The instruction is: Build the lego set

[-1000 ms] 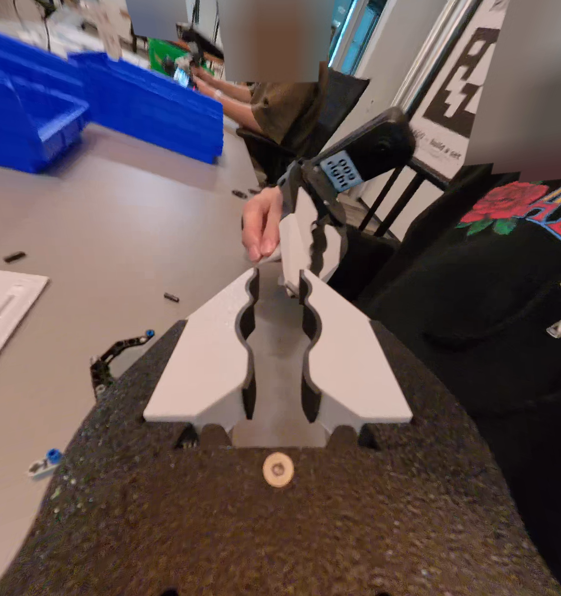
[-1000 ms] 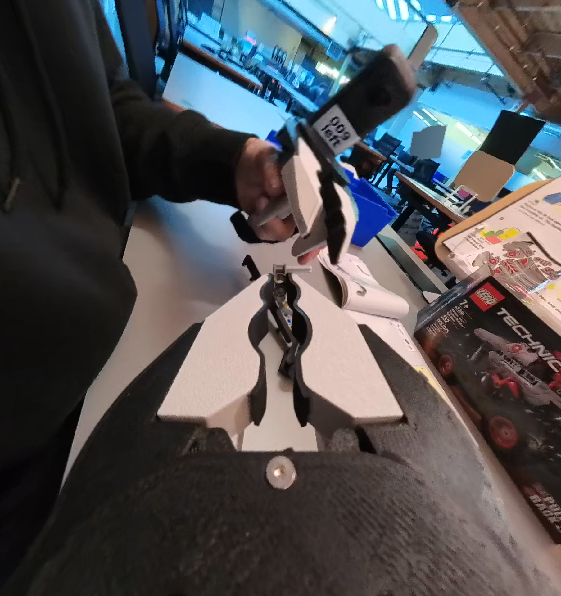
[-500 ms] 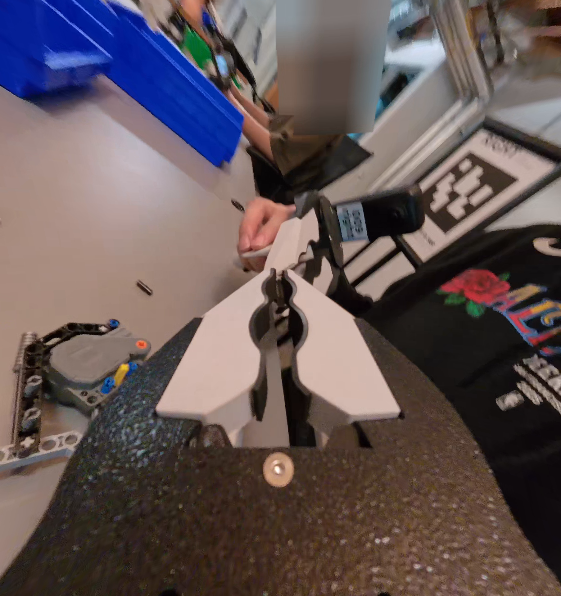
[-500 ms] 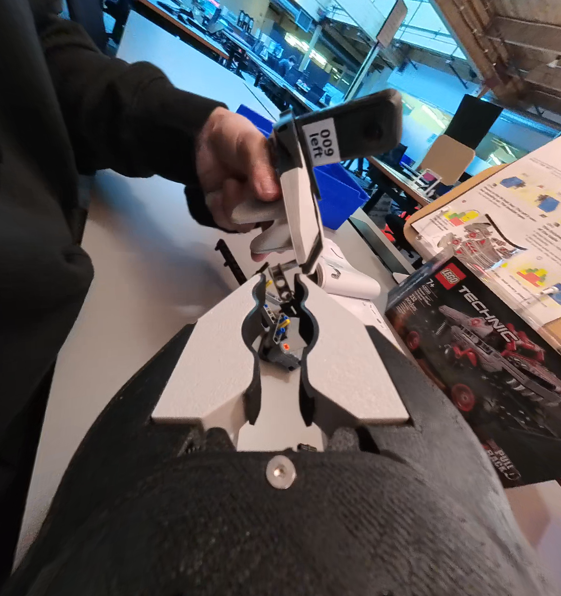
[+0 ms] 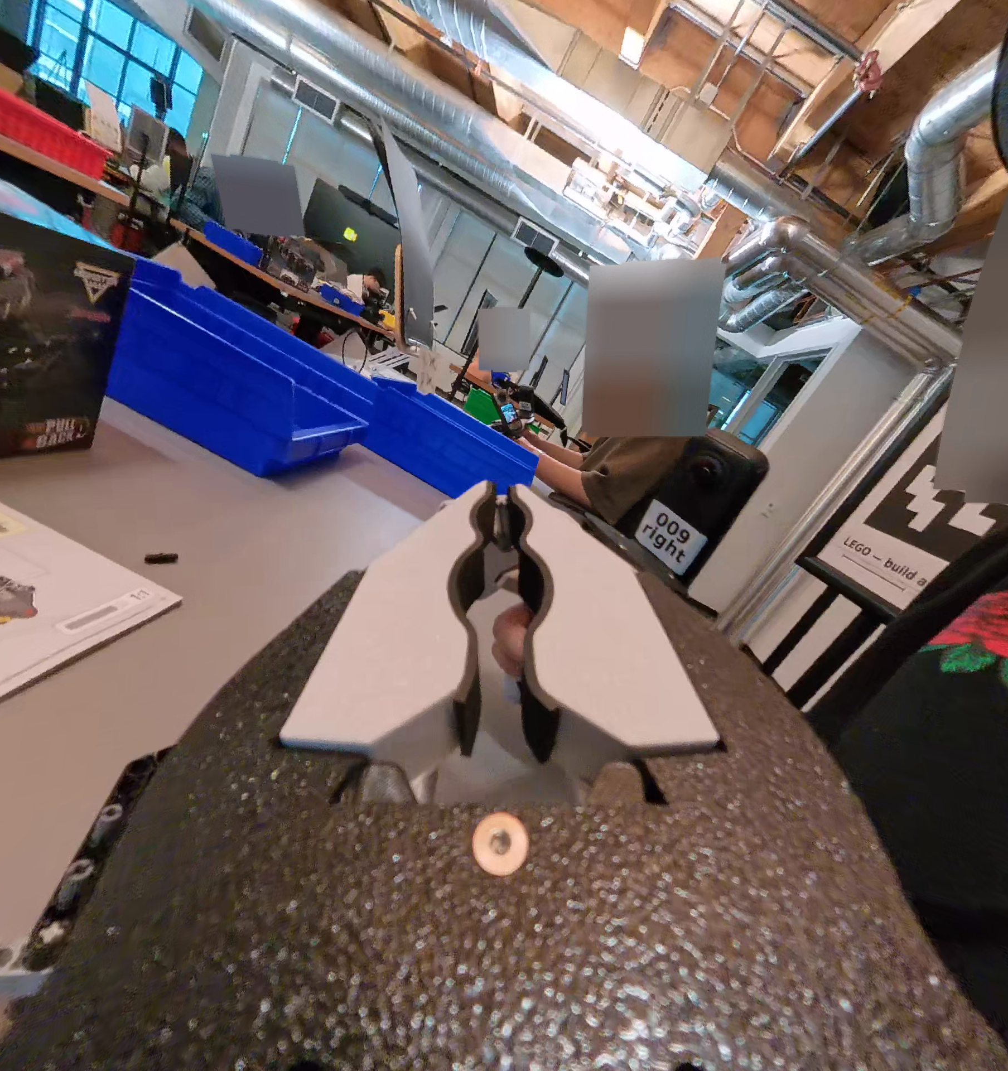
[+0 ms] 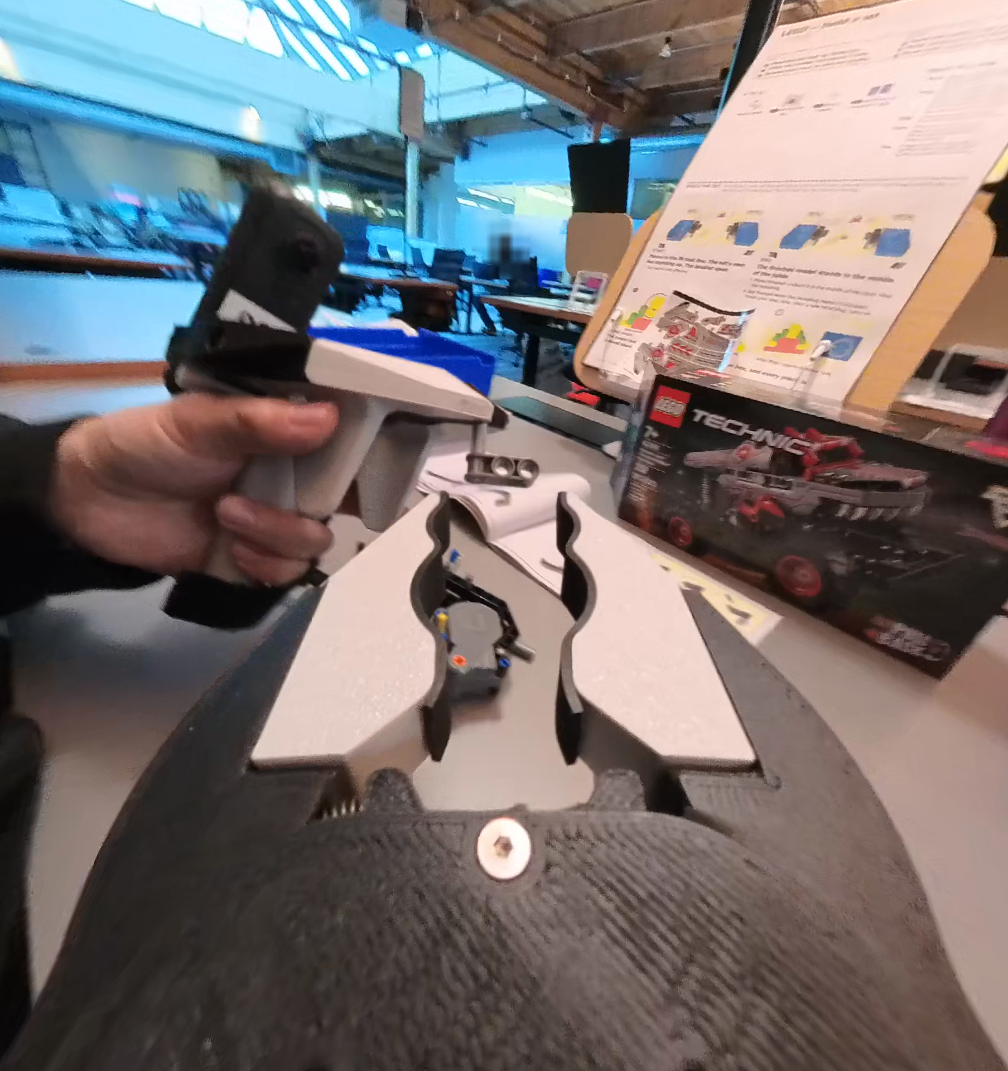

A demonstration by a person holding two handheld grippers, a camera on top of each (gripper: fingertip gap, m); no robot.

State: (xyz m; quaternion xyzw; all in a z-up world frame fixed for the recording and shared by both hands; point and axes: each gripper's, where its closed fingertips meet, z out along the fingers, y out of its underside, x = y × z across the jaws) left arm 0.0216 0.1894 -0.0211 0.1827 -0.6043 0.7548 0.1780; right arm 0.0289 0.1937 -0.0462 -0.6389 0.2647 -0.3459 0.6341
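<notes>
My left gripper (image 5: 501, 492) is shut at its tips on a small grey Lego connector (image 5: 502, 521). In the right wrist view the left gripper (image 6: 487, 414) is held by a hand at the left. The grey connector (image 6: 501, 466) with round holes hangs from its tips by a short axle, above the table. My right gripper (image 6: 502, 501) is open and empty, its fingers wide apart. Between them, on the table, lies a grey pull-back motor assembly (image 6: 472, 637) with a black frame and blue and yellow pins. The right gripper's camera body (image 5: 704, 481) shows just behind my left fingertips.
A dark Lego box (image 6: 808, 510) stands at the right, also in the left wrist view (image 5: 26, 336). An open instruction booklet (image 6: 519, 516) lies beyond the assembly. Blue bins (image 5: 229, 376) line the far table edge. A tilted instruction board (image 6: 808, 203) stands behind the box. A black pin (image 5: 161, 558) lies loose. Only a small space, under 4 cm, lies between the two pairs of fingers.
My left gripper shut on the grey connector atop the assembly and lifted it away. My right gripper opened; the motor assembly it held now lies on the table.
</notes>
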